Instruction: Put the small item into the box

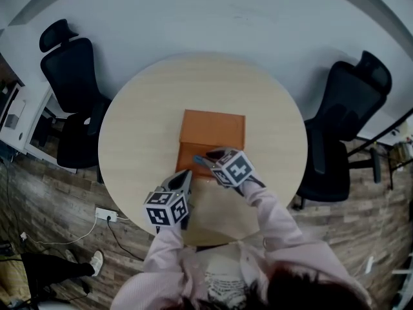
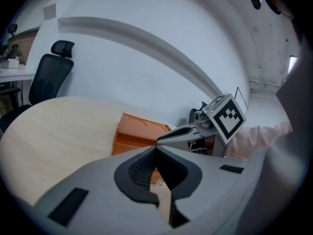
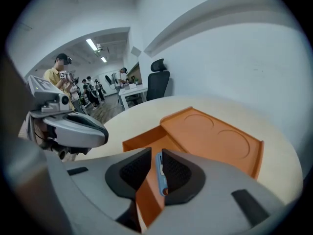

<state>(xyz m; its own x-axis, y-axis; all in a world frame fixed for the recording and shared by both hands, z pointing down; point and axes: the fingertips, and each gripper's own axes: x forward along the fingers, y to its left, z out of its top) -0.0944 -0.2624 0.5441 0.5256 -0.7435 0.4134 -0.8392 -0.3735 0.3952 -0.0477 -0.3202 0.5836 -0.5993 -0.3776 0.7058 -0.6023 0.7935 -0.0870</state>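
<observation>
The right claw [image 3: 155,154] pinches the slim blue small item [image 3: 160,173] above the open orange box [image 3: 210,136]. The hold looks off-centre, so the item may slip onto the worktop [image 3: 144,112]. The left claw [image 2: 156,151] seems closed and empty.

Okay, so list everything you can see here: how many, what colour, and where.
table: one, pale wood, round, centre.
box: one, orange, open on the table, lid folded back flat.
small item: one, blue, in the right gripper's jaws above the box.
office chairs: two, black, one left and one right of the table.
power strip: one, white, on the wooden floor at lower left.
bystanders: several, far across the room in the right gripper view.
left gripper: one, grey, shut and empty, at the box's near edge.
right gripper: one, grey, shut on the small item.
sleeves: two, pink striped, bottom of the head view.
</observation>
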